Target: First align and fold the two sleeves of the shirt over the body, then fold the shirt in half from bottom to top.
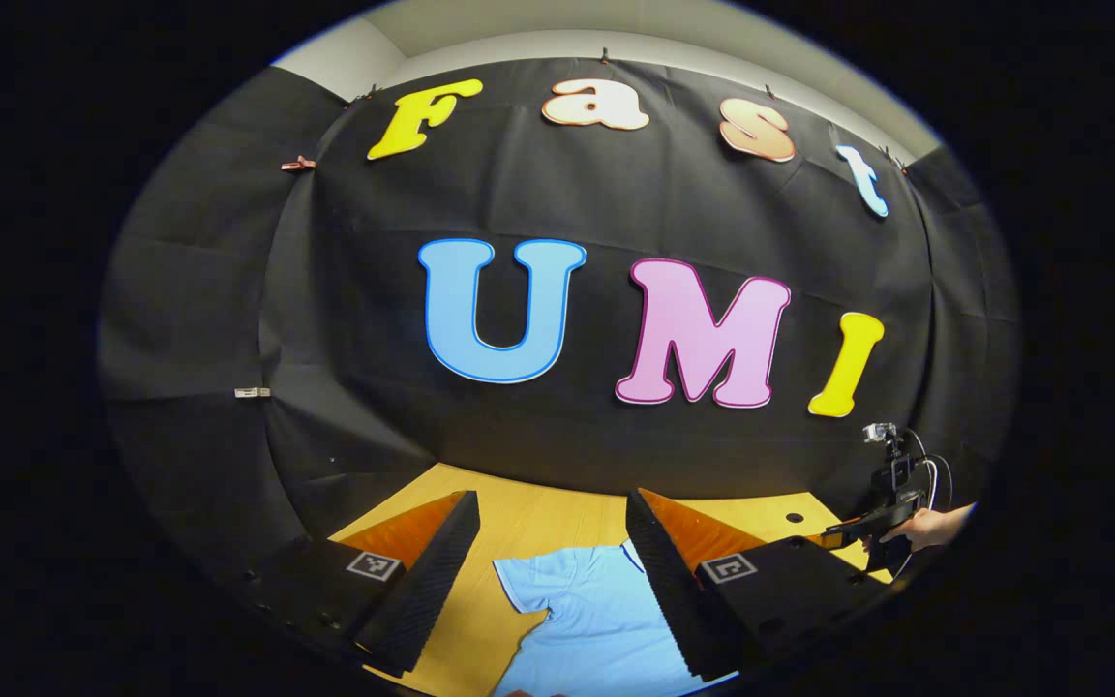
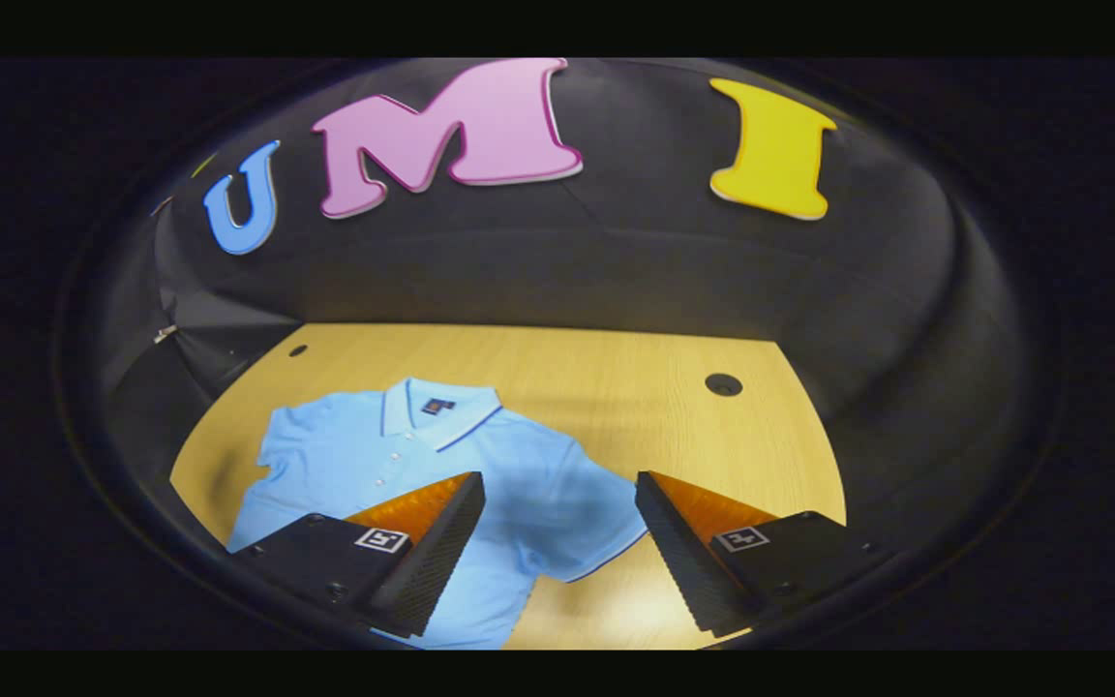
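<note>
A light blue polo shirt lies flat on the wooden table, collar toward the far wall, both short sleeves spread out. My right gripper is open above the shirt's right sleeve, fingers apart with nothing between them. In the left gripper view, the left gripper is open too, hovering over the shirt near its left sleeve. The other gripper, held by a hand, shows at the far right of that view.
The black booth cloth closes the table at the back and sides. Two round cable holes sit in the tabletop near the back edge. Bare wood lies to the right of the shirt.
</note>
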A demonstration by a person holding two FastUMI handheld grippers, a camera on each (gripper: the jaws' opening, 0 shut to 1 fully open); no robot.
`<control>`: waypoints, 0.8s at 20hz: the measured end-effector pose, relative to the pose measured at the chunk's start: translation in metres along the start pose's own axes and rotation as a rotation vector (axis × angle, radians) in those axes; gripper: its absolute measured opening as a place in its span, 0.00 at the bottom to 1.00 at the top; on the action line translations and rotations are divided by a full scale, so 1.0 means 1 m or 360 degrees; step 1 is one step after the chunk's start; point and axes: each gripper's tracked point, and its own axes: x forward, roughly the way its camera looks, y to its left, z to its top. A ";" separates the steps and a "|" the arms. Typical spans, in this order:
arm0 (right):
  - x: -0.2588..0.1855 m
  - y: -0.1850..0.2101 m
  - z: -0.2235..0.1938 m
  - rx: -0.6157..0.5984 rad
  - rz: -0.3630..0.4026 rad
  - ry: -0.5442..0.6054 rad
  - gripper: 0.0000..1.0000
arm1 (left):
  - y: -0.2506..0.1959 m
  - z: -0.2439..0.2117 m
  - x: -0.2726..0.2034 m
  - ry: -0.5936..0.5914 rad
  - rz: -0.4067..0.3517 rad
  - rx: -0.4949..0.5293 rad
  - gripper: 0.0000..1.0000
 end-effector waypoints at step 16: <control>0.096 -0.061 -0.064 -0.0053 -0.0049 0.0227 0.75 | -0.112 -0.028 0.064 0.0166 -0.0060 0.0105 0.97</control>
